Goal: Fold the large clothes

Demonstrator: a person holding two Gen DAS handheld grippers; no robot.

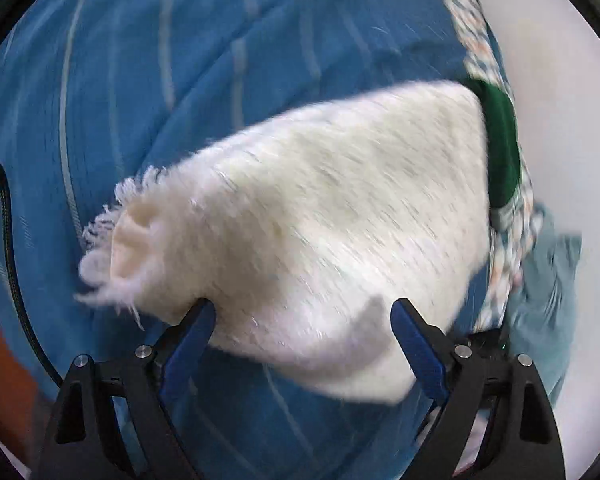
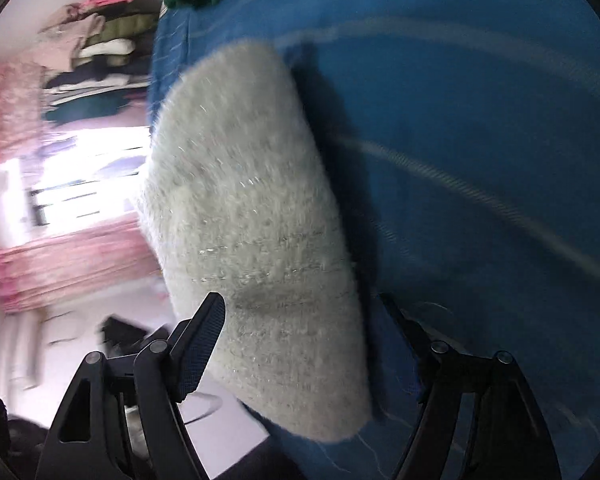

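both grippers' spread fingers (image 1: 196,332) straddle the fuzzy white garment (image 1: 320,216).

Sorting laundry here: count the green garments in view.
1: a dark green garment beyond the white fuzzy cloth, on the blue striped sheet. More may be hidden.

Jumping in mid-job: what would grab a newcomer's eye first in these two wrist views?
The fuzzy white knit garment fills the middle of both views, lying on a blue striped bedspread with its fringed edge toward the left. Both the left gripper and the right gripper stand open around it. A dark green cloth sits at its far right.
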